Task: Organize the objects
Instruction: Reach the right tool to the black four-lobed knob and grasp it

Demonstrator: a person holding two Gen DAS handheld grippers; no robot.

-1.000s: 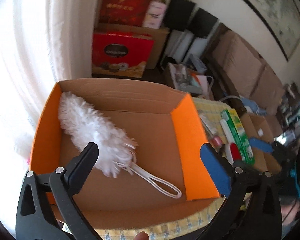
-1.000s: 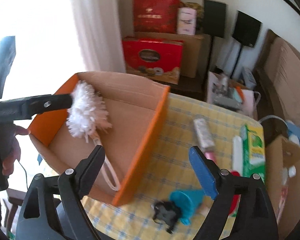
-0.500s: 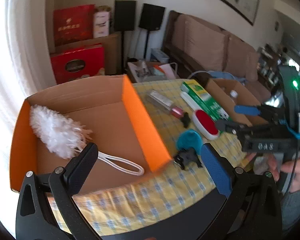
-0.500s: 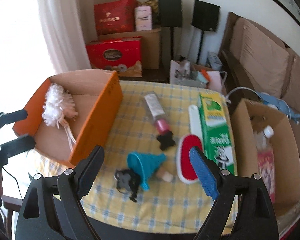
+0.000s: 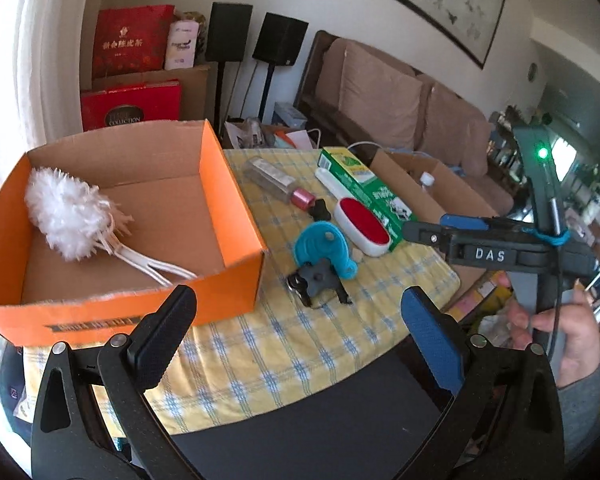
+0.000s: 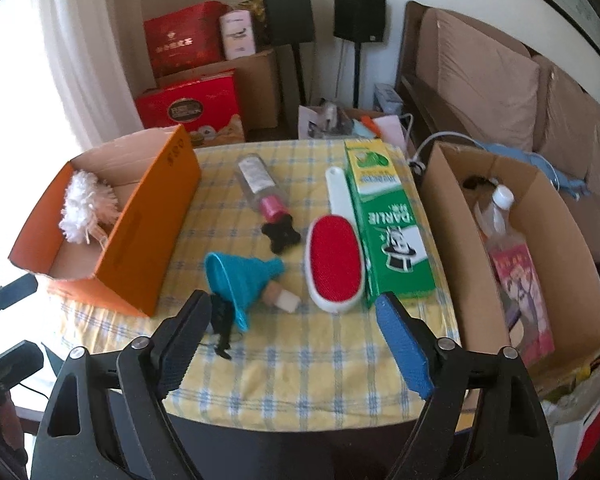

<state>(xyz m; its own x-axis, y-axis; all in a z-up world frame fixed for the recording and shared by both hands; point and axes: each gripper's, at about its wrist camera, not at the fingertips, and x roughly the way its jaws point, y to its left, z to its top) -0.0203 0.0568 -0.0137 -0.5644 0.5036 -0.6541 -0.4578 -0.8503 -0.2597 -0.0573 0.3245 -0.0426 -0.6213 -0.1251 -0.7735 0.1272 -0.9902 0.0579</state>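
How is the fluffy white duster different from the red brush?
The white duster is fluffy and lies inside the orange box; the red brush has a flat red pad and lies on the checked tablecloth. The duster's handle is an open loop; the brush's is solid. Both have white handles.

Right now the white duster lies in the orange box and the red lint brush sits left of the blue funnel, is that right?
Not quite: the lint brush sits right of the funnel, as the right wrist view shows. The duster does lie in the orange box.
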